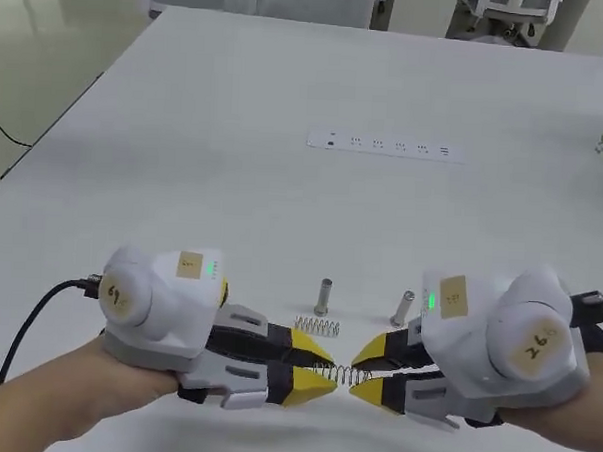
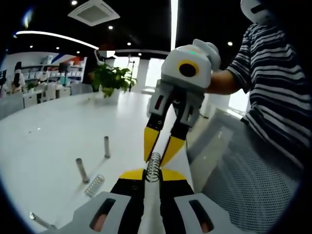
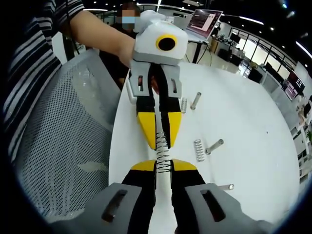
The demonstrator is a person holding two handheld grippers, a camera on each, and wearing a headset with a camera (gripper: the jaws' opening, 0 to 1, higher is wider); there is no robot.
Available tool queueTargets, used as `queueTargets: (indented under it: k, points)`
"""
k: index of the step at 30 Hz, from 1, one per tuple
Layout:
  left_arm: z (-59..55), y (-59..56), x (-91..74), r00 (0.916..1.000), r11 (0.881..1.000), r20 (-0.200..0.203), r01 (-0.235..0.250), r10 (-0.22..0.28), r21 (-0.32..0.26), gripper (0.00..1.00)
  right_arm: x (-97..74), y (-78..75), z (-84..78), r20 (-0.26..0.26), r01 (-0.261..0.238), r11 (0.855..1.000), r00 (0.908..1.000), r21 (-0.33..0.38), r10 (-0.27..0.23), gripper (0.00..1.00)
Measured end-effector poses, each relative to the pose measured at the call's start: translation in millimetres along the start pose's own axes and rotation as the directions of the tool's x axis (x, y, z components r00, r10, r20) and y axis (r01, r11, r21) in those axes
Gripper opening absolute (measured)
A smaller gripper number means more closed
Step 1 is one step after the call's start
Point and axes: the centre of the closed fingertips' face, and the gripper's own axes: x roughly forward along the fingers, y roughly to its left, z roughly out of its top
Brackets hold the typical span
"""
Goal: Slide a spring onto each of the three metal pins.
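A thin steel spring (image 1: pixel 342 371) stretches level between my two grippers just above the white table. My left gripper (image 1: pixel 331 372) is shut on one end and my right gripper (image 1: pixel 355 375) on the other, yellow tips almost meeting. In the left gripper view the spring (image 2: pixel 153 166) rises from my own jaws into the right gripper (image 2: pixel 159 157). Two metal pins (image 1: pixel 324 295) (image 1: pixel 403 309) stand just beyond, a loose spring (image 1: pixel 317 327) lying between them. The right gripper view has three pins (image 3: pixel 196 101) (image 3: pixel 214 145) (image 3: pixel 225 186) and two loose springs (image 3: pixel 184 105) (image 3: pixel 198 148).
A white power strip (image 1: pixel 385 146) lies across the middle of the table (image 1: pixel 184 161). A potted plant (image 2: pixel 113 78) stands at the table's far side. A mesh chair (image 3: pixel 73 126) sits by the near edge, beside a person's striped sleeve (image 2: pixel 265 63).
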Motion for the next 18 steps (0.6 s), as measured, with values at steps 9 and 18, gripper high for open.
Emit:
queueTargets:
  k: [9,18]
  points:
    - [1.0,-3.5,1.3,0.9991,0.999,-0.018,0.037,-0.037,0.005,0.02,-1.1,2.8,-0.7,0.01,-0.006,1.0,0.9999,0.02,0.006,0.08]
    - [0.2,-7.3,2.1,0.9972,0.997,-0.024,0.071,-0.071,0.003,0.02,-2.4,4.2,-3.3,0.01,-0.006,1.0,0.9999,0.03,0.006,0.12]
